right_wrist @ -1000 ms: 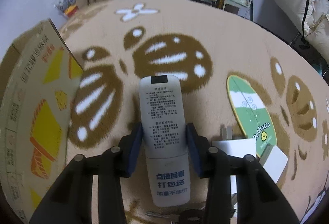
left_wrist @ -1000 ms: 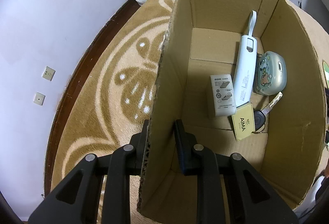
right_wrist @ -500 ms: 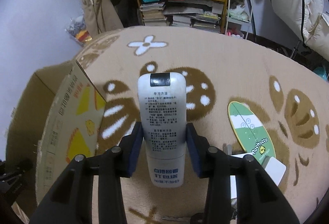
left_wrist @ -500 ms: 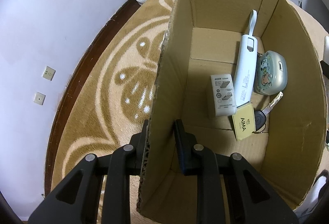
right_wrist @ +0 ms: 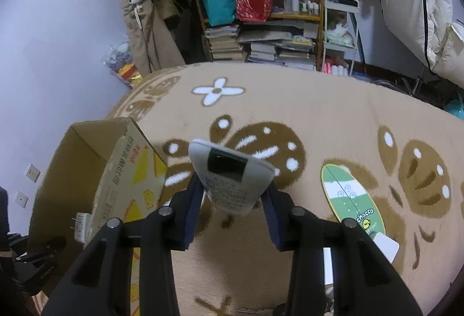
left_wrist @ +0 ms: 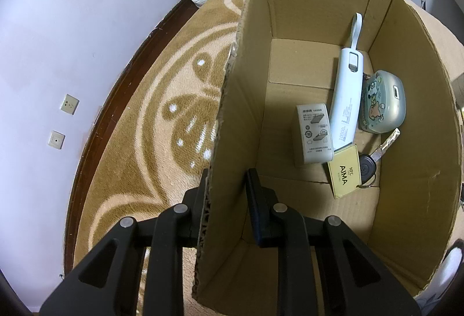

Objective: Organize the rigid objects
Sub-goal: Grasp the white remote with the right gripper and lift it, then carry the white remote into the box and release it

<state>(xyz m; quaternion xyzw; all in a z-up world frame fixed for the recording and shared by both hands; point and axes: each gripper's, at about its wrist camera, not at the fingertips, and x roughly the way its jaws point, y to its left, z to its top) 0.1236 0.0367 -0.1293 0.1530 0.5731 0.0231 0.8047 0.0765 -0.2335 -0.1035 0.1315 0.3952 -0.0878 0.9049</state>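
**A:** How far along is the tidying?

**B:** Partly done, I'd judge. The cardboard box already holds a grey charger block, a white power bank with its loop strap, a pale green cartoon case, and a key with a yellow tag. They lie close together on the box floor, toward its right side.

**A:** And the left hand-held gripper?

**B:** Clamped on the box's near wall, one finger outside and one inside, the cardboard edge between them. It looks to be steadying the box on the rug.

**A:** The right one?

**B:** The right hand-held gripper is closed on a white remote, held up off the rug with its far end tilted toward the camera. The box sits to its left and lower; the remote is beside the box, not over the opening.

**A:** So what's left?

**B:** The remote has to cross over the box wall and go in. Beyond that, a green-and-white oval item and a white card-like piece lie on the rug to the right. A small white plug shows by the box's near corner; I can't tell whether it's inside or out.
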